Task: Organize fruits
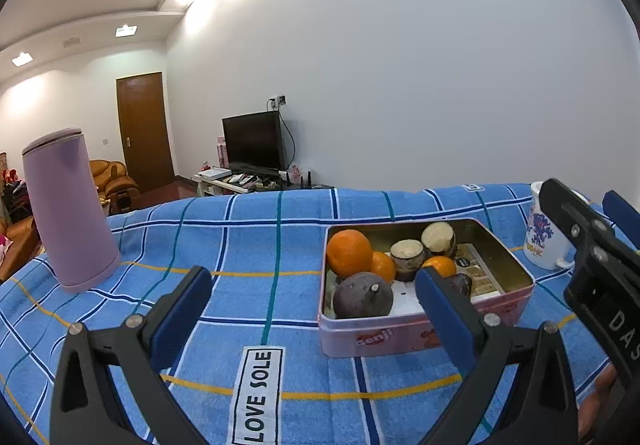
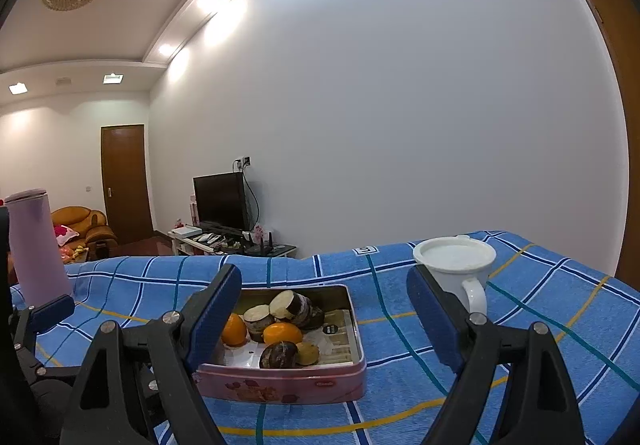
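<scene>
Fruits (image 1: pixel 349 258) sit together in the pink tin (image 1: pixel 424 329). We hold the left gripper (image 1: pixel 312 301) and right gripper (image 2: pixel 324 309) spread, empty. We judge collection done; next, withdraw.

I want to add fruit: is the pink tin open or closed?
Open. The pink tin has no lid on it; oranges and dark fruits show inside.

Bright ceiling spotlights (image 1: pixel 126 30) — sharp focus, fisheye-bent edges.
</scene>
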Action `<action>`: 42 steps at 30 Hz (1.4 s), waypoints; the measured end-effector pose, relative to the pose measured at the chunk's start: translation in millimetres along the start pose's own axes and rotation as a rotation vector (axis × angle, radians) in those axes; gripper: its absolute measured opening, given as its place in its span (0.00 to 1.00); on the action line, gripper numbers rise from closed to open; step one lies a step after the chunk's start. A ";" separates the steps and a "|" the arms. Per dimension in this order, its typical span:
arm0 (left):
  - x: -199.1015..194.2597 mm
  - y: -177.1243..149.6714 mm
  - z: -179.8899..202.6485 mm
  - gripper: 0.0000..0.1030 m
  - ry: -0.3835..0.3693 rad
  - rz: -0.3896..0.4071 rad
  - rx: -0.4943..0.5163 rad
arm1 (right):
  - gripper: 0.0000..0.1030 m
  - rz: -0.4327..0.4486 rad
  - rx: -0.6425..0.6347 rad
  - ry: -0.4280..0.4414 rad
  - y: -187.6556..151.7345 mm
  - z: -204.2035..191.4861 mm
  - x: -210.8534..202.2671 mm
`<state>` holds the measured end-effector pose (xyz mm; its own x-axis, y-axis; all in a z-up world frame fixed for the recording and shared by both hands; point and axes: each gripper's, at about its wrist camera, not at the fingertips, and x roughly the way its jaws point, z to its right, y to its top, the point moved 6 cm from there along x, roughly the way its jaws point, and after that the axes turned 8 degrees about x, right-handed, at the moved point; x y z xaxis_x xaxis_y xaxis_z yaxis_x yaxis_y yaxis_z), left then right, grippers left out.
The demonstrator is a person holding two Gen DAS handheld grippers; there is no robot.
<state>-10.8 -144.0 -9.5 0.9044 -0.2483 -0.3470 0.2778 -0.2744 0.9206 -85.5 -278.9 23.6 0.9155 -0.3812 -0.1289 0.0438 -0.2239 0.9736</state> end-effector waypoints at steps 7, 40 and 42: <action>0.6 -1.2 -1.1 1.00 0.006 -0.010 -0.008 | 0.83 0.020 -0.024 -0.006 1.0 -4.0 -4.4; 3.4 -3.2 -5.8 1.00 0.028 -0.024 -0.022 | 0.83 0.014 -0.035 -0.012 0.2 -4.8 -3.0; 3.7 -3.4 -6.2 1.00 0.031 -0.026 -0.020 | 0.83 0.013 -0.036 -0.012 0.1 -4.8 -2.9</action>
<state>-6.4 -138.2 -12.7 0.9061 -0.2127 -0.3656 0.3077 -0.2617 0.9148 -86.2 -273.5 25.0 0.9110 -0.3950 -0.1186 0.0468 -0.1868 0.9813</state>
